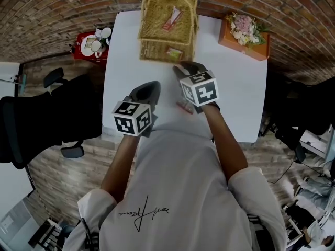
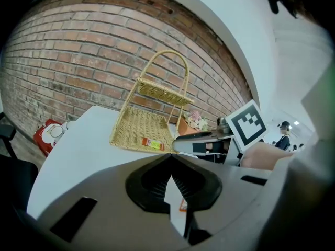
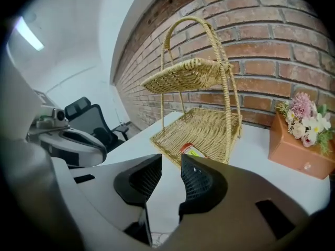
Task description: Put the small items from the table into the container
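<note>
A two-tier wicker basket (image 1: 167, 35) stands at the far middle of the white table (image 1: 125, 61). One small packet (image 1: 172, 18) lies on its top tier and another packet (image 1: 174, 52) in its lower tray. A further small packet (image 1: 185, 106) lies on the table under my right hand. My right gripper (image 1: 181, 70) hovers just before the basket's front edge, its jaws a little apart with nothing between them (image 3: 171, 163). My left gripper (image 1: 151, 88) hangs lower left over the table, shut and empty (image 2: 171, 161). The left gripper view shows the basket (image 2: 137, 127) and its lower packet (image 2: 153, 144).
An orange box with flowers (image 1: 244, 35) sits at the table's far right corner. A red stand with cups (image 1: 91, 45) is off the table's left edge, and black office chairs (image 1: 47, 119) stand to the left. A brick wall runs behind the basket.
</note>
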A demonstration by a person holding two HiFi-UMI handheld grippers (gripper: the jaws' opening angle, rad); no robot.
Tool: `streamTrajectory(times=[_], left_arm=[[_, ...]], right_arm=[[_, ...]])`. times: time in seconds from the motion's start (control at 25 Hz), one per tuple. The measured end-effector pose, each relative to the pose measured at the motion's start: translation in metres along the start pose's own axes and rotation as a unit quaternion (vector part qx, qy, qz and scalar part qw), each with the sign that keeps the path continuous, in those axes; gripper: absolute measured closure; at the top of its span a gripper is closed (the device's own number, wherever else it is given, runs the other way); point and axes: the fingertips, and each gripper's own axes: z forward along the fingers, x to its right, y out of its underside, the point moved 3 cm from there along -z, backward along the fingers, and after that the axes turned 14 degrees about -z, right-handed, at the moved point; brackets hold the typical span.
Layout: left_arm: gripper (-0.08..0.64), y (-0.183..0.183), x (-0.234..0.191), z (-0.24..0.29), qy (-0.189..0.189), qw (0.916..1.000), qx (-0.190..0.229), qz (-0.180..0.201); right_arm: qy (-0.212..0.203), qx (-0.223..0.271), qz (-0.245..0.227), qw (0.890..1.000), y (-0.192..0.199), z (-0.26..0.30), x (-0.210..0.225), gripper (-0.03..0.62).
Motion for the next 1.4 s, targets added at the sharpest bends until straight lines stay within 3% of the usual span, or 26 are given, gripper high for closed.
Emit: streamTrajectory(times=[0.56, 1.4], left_arm=[[0.551, 0.005, 0.018, -0.014, 0.010, 0.9996, 0.024, 0.007], [0.551, 0.021, 0.040, -0.012, 0.029, 0.9989, 0.025, 0.027]], right_arm=[[0.003, 0.036, 0.002, 0.999, -0.006, -0.035, -0.023, 0.541], [-0.021, 0.054, -0.007, 0.998, 0.016, -0.081, -0.054, 0.569]])
